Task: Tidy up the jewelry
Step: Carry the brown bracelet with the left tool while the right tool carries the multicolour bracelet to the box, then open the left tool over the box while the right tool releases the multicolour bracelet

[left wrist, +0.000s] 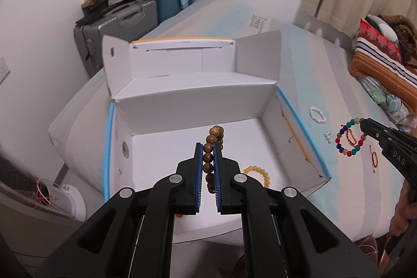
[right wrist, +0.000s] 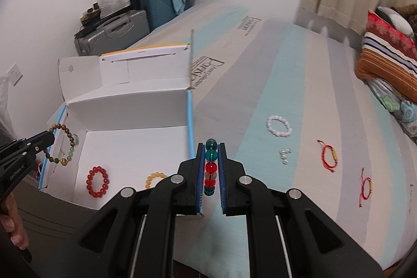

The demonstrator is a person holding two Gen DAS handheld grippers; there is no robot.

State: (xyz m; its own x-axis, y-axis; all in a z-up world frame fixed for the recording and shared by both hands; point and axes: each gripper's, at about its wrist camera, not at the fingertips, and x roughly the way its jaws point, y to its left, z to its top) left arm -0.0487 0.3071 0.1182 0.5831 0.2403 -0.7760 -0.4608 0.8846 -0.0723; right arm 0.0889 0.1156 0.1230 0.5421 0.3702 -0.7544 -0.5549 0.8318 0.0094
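Observation:
My left gripper (left wrist: 208, 145) is shut on a brown wooden bead bracelet (left wrist: 214, 133), held above the open white box (left wrist: 192, 108); the right wrist view shows that bracelet (right wrist: 63, 145) hanging at the box's left rim from the left gripper (right wrist: 50, 138). My right gripper (right wrist: 211, 146) is shut on a multicoloured glass bead bracelet (right wrist: 210, 168), just right of the box's blue edge (right wrist: 189, 119); the left wrist view shows it (left wrist: 350, 136) dangling over the bed. Inside the box lie a yellow bead bracelet (left wrist: 256, 171) and a red bead bracelet (right wrist: 97, 181).
On the striped bedsheet (right wrist: 299, 85) lie a white bead bracelet (right wrist: 278, 125), small pearl earrings (right wrist: 284, 155) and two red cord bracelets (right wrist: 329, 154), (right wrist: 366, 185). Pillows (right wrist: 385, 61) are piled at the right. Suitcases (left wrist: 117, 25) stand against the far wall.

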